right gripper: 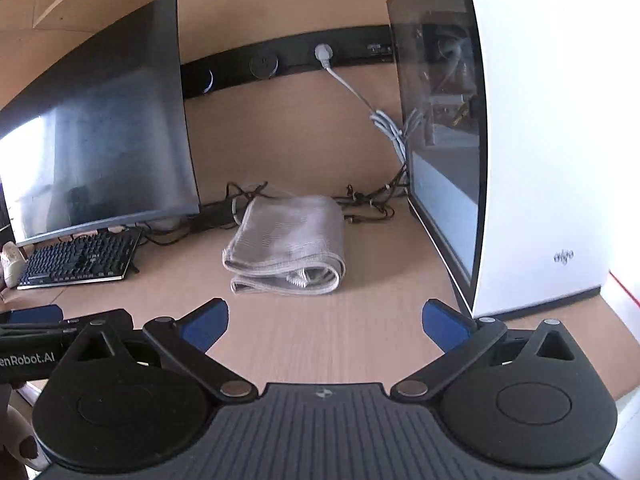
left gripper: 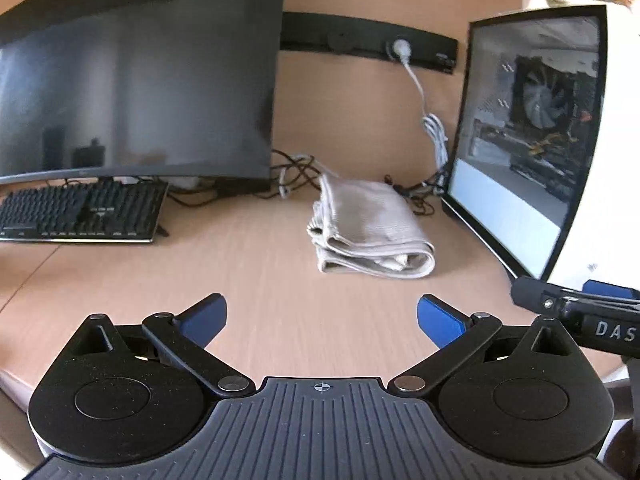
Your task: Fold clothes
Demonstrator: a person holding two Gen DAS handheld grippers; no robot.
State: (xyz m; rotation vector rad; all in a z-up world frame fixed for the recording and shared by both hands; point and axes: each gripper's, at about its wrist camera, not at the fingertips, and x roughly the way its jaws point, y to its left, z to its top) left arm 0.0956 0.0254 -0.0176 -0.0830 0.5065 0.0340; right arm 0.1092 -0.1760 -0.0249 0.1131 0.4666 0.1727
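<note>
A grey folded cloth lies in a compact bundle on the wooden desk, between the monitor and the PC case. It also shows in the right wrist view. My left gripper is open and empty, held back from the cloth above the desk's front part. My right gripper is open and empty too, also short of the cloth. The right gripper's body shows at the right edge of the left wrist view, and the left gripper's body at the left edge of the right wrist view.
A large dark monitor and a black keyboard stand to the left. A white PC case with a glass side stands to the right. Tangled cables lie behind the cloth, and a white cord hangs from a wall power strip.
</note>
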